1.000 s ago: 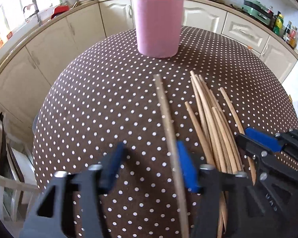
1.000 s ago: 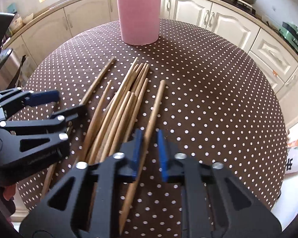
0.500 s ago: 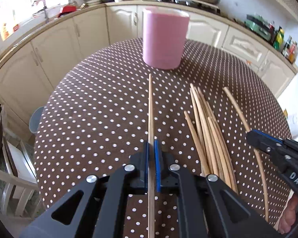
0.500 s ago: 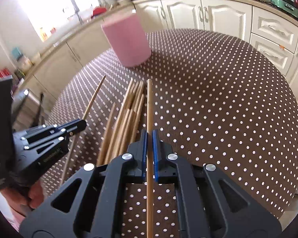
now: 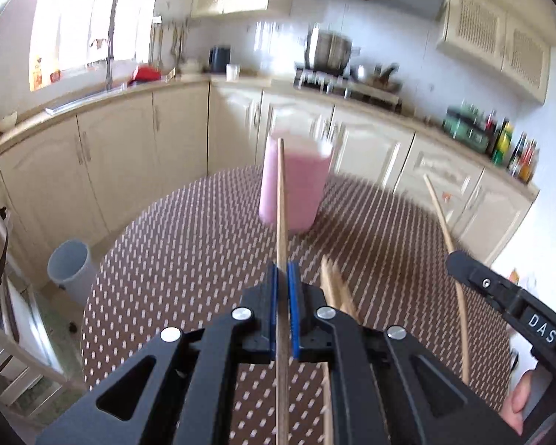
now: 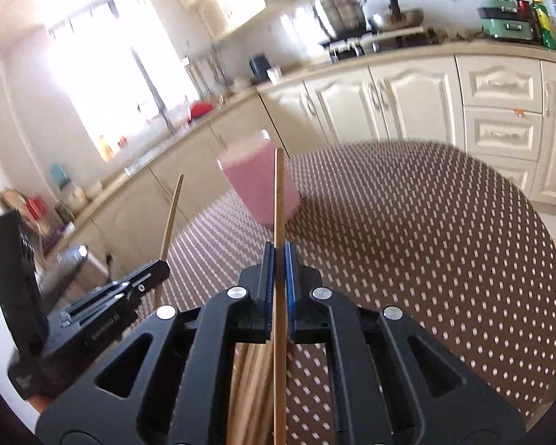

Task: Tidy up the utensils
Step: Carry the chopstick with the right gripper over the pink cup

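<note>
- The left gripper point(image 5: 282, 285) is clamped on one wooden chopstick point(image 5: 281, 200), which runs straight out between the blue pads toward 12 o'clock, its tip overlapping the pink cup point(image 5: 294, 185) in the view.
- The right gripper point(image 6: 278, 263) is likewise closed tight on a second chopstick point(image 6: 278, 196), also pointing to 12 o'clock, with the cup just left of its tip.
- The cup stands upright on the dotted table point(image 5: 204, 252); whether either stick tip is over its mouth I cannot tell.
- The loose chopsticks point(image 6: 250, 382) lie bundled on the cloth at 6 o'clock under the right gripper.
- Judged by look, each stick is light, stiff and smooth, so it could pivot or slide in a pinch.
- Both grips sit partway along the shaft with a long free end; that seems right for dropping the tip into the cup.
</note>
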